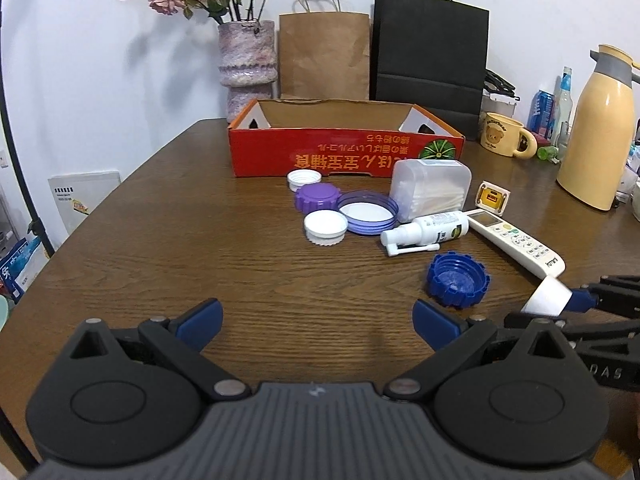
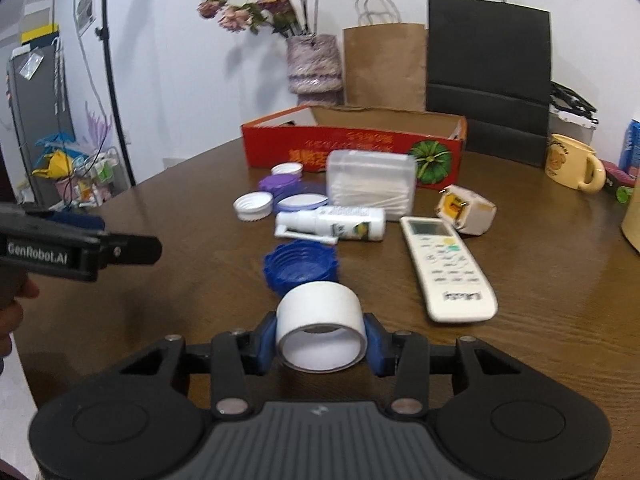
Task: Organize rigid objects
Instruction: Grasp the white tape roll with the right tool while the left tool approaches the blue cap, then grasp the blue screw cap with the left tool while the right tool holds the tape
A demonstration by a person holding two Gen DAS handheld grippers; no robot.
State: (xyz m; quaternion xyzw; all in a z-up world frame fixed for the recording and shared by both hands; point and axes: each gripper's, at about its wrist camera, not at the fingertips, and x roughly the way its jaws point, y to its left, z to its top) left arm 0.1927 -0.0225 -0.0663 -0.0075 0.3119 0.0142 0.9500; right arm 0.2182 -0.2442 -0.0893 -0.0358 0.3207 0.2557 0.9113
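My right gripper point(image 2: 321, 342) is shut on a white tape roll point(image 2: 320, 312), its blue pads pressed on both sides; the roll point(image 1: 546, 296) also shows at the right edge of the left wrist view. My left gripper point(image 1: 318, 322) stands open over bare wood with nothing between its fingers. Ahead lie a blue cap point(image 1: 458, 278) point(image 2: 300, 266), a white remote point(image 1: 516, 242) point(image 2: 450, 266), a white spray bottle point(image 1: 428, 230) point(image 2: 332, 224), a clear box of cotton swabs point(image 1: 430, 192) point(image 2: 370, 184), and purple and white lids point(image 1: 320, 198) point(image 2: 254, 205). A red cardboard tray point(image 1: 344, 152) point(image 2: 352, 148) stands behind them.
A small white and yellow box point(image 1: 493, 197) point(image 2: 466, 208) sits by the remote. At the back stand a vase with flowers point(image 1: 248, 64), a brown paper bag point(image 1: 324, 56) and a black bag point(image 1: 430, 60). A yellow mug point(image 1: 504, 134) and a yellow flask point(image 1: 600, 132) stand at the right.
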